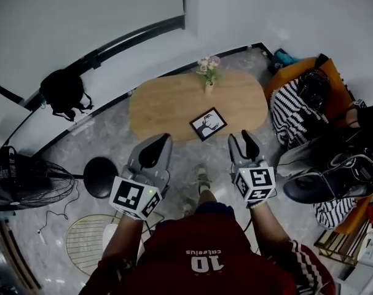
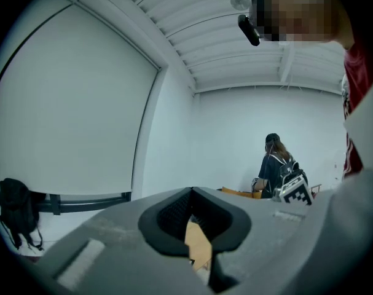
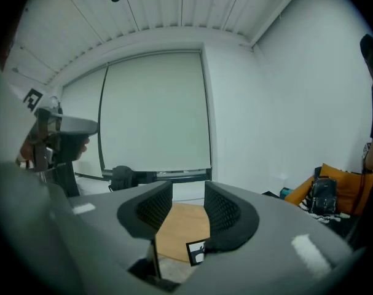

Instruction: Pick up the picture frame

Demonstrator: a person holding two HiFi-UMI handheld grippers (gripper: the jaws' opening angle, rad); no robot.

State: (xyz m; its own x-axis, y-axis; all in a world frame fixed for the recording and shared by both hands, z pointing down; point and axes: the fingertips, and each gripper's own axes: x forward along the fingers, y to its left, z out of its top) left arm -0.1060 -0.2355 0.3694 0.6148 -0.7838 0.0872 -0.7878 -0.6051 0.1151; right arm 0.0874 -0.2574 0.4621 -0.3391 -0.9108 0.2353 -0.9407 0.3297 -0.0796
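A black-framed picture frame (image 1: 208,123) lies flat on the near edge of the oval wooden table (image 1: 168,106). Both grippers hover over the floor, short of the table's front edge. My right gripper (image 1: 242,141) is just right of the frame and open, with nothing between its pads. In the right gripper view, that gripper (image 3: 188,192) looks slightly down at the table (image 3: 180,226), with a corner of the frame (image 3: 196,252) low in the gap. My left gripper (image 1: 161,139) is to the frame's left. In the left gripper view, this gripper (image 2: 191,192) has its pads meeting, empty.
A small vase of flowers (image 1: 208,72) stands at the table's far edge. A black stool (image 1: 101,177), a fan (image 1: 26,183) and a wire basket (image 1: 88,235) are on the floor at left. An orange chair with a striped cushion (image 1: 297,103) is at right. Another person (image 2: 278,168) stands far off.
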